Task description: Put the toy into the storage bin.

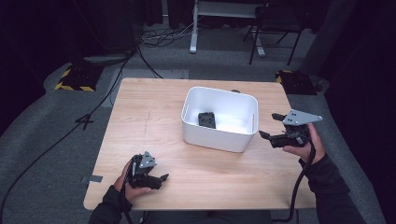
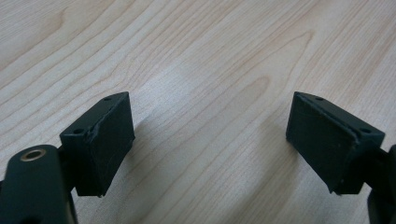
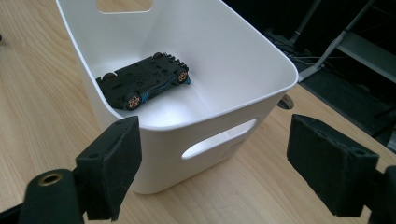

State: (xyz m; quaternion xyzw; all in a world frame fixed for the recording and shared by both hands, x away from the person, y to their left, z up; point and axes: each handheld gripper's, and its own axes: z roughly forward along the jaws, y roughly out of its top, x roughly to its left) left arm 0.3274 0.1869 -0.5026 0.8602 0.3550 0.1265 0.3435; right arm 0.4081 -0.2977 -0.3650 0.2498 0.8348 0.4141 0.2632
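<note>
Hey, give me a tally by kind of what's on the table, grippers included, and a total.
White bin: 1
Toy car, lying upside down inside the bin: 1
Hand-held gripper: 2, the left hand-held gripper and the right hand-held gripper, both open and holding nothing
Total: 4

You have no readable text, label, brand or number anywhere here; the white bin (image 3: 224, 140) carries only a faint embossed patch beside its handle slot, too small to read, and the yellow-and-black hazard striping (image 1: 74, 87) on the floor bears no words
</note>
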